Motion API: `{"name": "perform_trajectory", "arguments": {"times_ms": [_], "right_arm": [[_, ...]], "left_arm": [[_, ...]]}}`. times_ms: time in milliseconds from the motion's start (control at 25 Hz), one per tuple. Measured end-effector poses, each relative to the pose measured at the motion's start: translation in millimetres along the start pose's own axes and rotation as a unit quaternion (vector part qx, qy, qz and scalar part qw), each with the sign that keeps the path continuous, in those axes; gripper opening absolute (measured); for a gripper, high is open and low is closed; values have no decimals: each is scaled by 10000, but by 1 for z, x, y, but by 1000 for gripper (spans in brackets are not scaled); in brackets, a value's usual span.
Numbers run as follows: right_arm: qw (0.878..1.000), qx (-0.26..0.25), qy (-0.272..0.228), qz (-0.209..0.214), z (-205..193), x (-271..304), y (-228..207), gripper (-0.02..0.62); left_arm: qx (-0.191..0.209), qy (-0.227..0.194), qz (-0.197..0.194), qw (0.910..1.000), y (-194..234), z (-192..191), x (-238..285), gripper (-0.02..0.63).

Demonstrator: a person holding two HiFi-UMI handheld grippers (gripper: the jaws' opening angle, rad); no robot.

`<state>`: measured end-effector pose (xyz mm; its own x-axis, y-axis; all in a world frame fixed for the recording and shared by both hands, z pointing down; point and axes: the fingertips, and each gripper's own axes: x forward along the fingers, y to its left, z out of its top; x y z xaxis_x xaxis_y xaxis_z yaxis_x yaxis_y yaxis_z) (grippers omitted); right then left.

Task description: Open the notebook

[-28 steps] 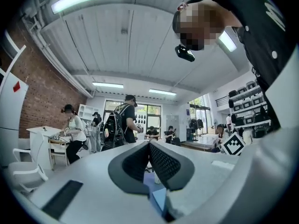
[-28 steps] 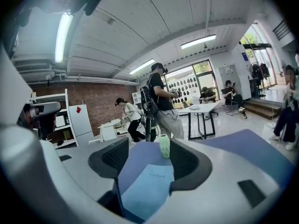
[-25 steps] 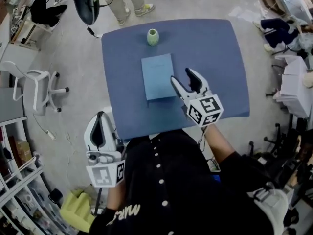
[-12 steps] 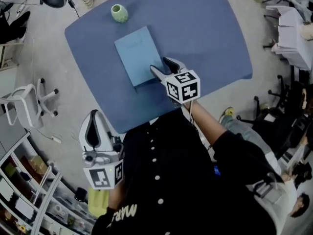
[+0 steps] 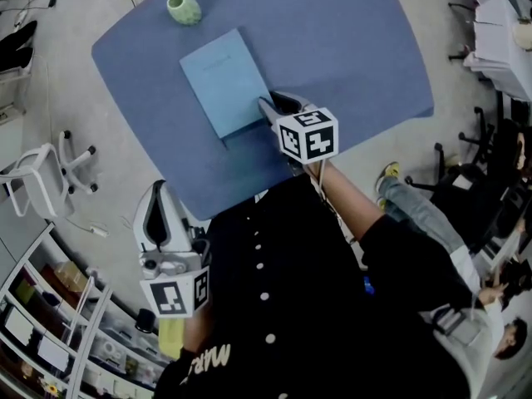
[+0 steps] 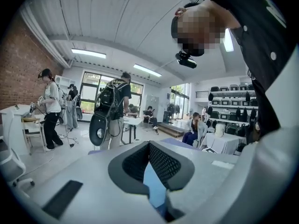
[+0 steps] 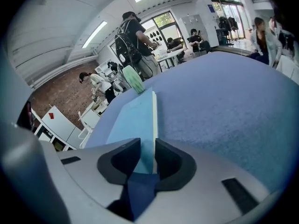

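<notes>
A closed light-blue notebook [image 5: 223,81] lies flat on the blue table [image 5: 357,48], with a small green vase [image 5: 184,8] beyond its far end. My right gripper [image 5: 276,105] is down at the notebook's near right corner. In the right gripper view the notebook [image 7: 135,111] runs away from the jaws, and its white page edge sits in the narrow gap of the right gripper [image 7: 147,143]. Those jaws have just been closing and I see no firm pinch. My left gripper [image 5: 164,191] hangs off the table by my body; its tips [image 6: 149,146] meet on nothing.
The table's near edge runs just below my right gripper. A white chair [image 5: 50,173] and shelving [image 5: 50,339] stand to the left of the table, and a seated person's leg [image 5: 416,214] is at the right. People [image 6: 112,106] stand farther off in the room.
My right gripper has come down onto the notebook's near right corner and its jaws have narrowed around it. The left gripper stays low at my left side. The notebook has not moved.
</notes>
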<state>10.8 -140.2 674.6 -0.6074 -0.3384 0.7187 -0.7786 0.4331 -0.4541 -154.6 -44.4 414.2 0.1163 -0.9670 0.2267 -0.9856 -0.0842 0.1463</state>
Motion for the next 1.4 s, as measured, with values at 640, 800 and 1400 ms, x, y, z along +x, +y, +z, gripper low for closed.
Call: {"name": "perform_trajectory", "arguments": {"times_ms": [640,800,1400], "right_arm": [[9960,-773,-420,-167,20,-30,31,21],[9898,-1254,-620,-257,29,-48,64,20],[9341,-3344,-1072,-652,27,-48,209,26]], "left_arm": [[-53,-169,162,9997,4,7,-17,3],[-55,-269,203,9994,8,16,-28,3],[-284,-427,555,9971,58,18,-84,3]]}}
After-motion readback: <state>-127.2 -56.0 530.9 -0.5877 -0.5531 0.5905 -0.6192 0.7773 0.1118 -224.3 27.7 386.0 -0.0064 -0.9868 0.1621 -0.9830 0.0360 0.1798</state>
